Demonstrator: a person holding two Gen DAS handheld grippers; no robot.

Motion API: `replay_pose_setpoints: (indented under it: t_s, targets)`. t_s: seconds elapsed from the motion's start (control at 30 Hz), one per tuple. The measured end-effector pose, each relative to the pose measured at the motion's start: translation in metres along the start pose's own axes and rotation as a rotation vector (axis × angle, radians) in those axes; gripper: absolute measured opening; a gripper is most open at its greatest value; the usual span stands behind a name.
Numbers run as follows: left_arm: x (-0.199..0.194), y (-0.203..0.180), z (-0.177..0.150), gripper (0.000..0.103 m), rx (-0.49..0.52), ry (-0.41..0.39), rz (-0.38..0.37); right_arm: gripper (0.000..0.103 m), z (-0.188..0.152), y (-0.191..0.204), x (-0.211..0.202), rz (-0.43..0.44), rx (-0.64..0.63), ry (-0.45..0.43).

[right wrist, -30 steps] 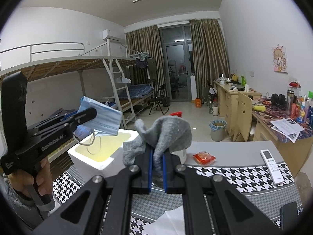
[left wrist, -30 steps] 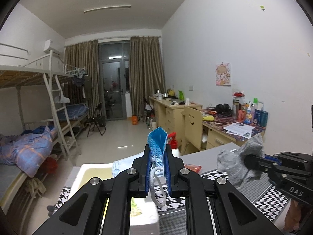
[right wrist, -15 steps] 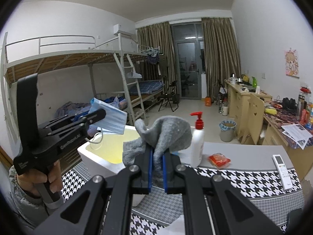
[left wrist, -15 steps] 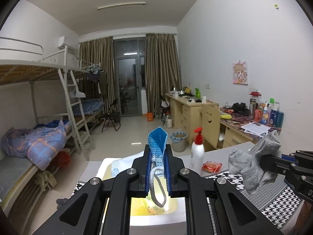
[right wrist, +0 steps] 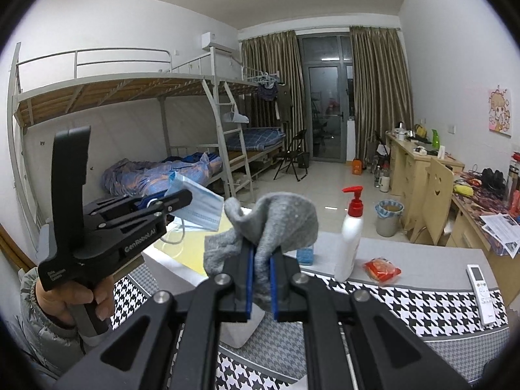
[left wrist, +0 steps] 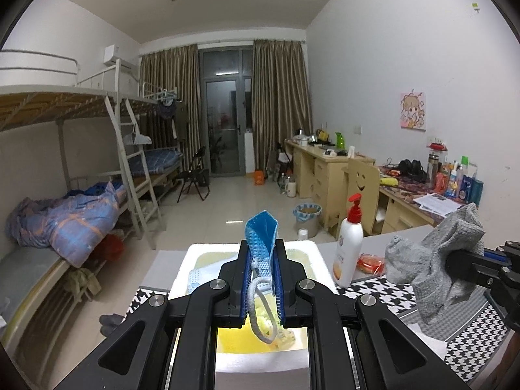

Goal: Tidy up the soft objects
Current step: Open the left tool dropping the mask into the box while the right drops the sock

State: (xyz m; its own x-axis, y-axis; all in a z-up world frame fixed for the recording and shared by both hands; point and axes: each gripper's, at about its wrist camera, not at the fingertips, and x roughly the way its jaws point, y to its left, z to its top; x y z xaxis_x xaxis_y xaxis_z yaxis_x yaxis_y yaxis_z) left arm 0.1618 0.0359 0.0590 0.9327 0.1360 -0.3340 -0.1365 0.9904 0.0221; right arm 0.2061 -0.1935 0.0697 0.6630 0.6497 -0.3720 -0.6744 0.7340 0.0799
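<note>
Left wrist view: left gripper [left wrist: 262,279] clenched on blue mask [left wrist: 261,237] over white foam box [left wrist: 253,362], right gripper [right wrist: 260,279] gripping grey sock [right wrist: 273,224] beside it; mask's ear loop may snag jaws on release, w/ pump bottle [left wrist: 349,247] beyond.

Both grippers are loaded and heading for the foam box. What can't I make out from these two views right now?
- White foam box: left wrist view, the left gripper and its blue face mask hide most of the interior; contents unclear.
- Same box, right wrist view: the right gripper with its grey sock covers it.
- Pump bottle label: too small to read.
</note>
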Motion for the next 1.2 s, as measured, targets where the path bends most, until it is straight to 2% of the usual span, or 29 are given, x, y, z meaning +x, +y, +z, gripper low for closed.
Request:
replay_pose_setpoints:
  t_s: [0.13,0.2,0.23,0.27,0.37,0.5,0.57,0.77,1.2]
  targets:
    - [0.006,0.003,-0.002,0.018,0.008,0.015,-0.007,0.011,-0.001,-0.002,0.003,-0.007,0.001,0.008]
    - [0.01,0.002,-0.003,0.037,0.02,0.028,-0.003,0.011,-0.001,-0.004,0.005,-0.013,0.005,0.016]
    - [0.012,0.004,-0.004,0.053,0.018,0.032,0.002,0.011,-0.001,-0.003,0.006,-0.017,0.006,0.019]
    - [0.013,0.006,-0.005,0.065,0.011,0.029,0.007,0.011,-0.002,-0.002,0.007,-0.022,0.006,0.022]
    - [0.012,0.011,-0.007,0.08,0.002,0.019,0.019,0.011,0.0,-0.002,0.01,-0.032,0.008,0.03]
    - [0.01,0.018,-0.006,0.084,-0.015,0.013,0.014,0.011,0.002,0.004,0.013,-0.038,-0.001,0.036]
    - [0.007,0.022,-0.007,0.094,-0.02,0.002,0.026,0.011,0.004,0.007,0.014,-0.039,-0.006,0.035]
    - [0.001,0.035,-0.005,0.102,-0.038,-0.019,0.051,0.011,0.009,0.018,0.021,-0.029,-0.028,0.041]
    - [-0.015,0.053,-0.011,0.102,-0.061,-0.042,0.092,0.011,0.015,0.031,0.033,-0.003,-0.053,0.049]
